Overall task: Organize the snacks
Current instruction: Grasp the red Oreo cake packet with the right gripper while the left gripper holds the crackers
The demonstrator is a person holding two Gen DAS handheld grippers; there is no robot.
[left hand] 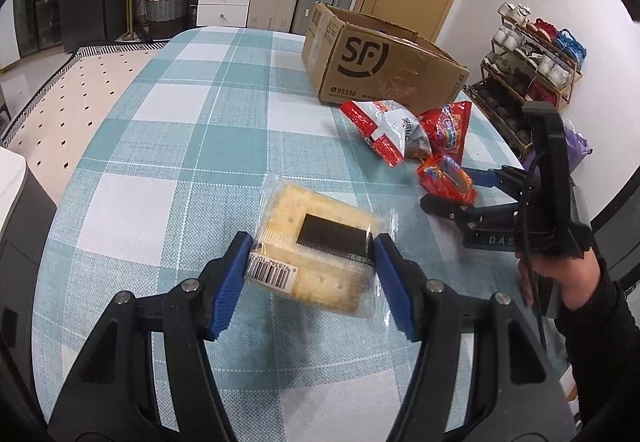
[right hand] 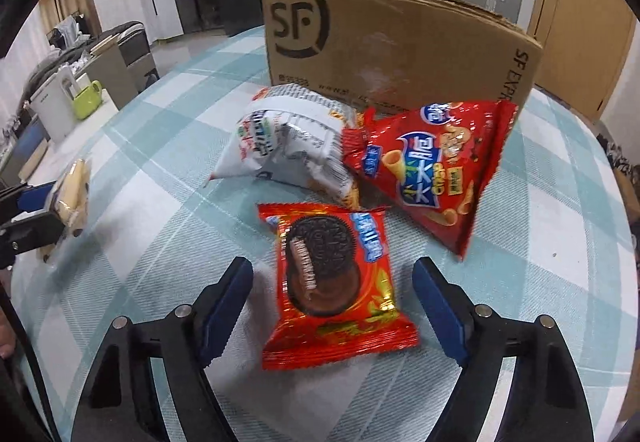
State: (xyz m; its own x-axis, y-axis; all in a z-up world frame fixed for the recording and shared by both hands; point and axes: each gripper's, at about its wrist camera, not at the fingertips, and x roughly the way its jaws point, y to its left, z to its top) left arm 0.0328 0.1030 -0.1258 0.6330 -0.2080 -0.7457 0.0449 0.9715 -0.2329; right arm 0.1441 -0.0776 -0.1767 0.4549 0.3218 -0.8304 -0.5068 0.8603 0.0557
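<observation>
Gripping a clear-wrapped cracker pack (left hand: pixel 316 254) by its two side edges, the left gripper (left hand: pixel 310 262) had its blue jaws closed narrow on it, the pack sitting tilted between the tips above the checked cloth of the desk (left hand: pixel 180 145). The right gripper (right hand: pixel 332 306) stood with jaws wide, an orange chocolate-cookie packet (right hand: pixel 332 282) lying flat between them, touching neither. Just beyond it a white snack bag (right hand: pixel 288 145) and a red triangular corn-snack bag (right hand: pixel 432 169) leaned together against the cardboard box (right hand: pixel 400 45) near the desk's far edge. From the left view, a dark-sleeved hand (left hand: pixel 560 282) held the right tool's handle upright, its jaws pointing level toward the cookie packet.
</observation>
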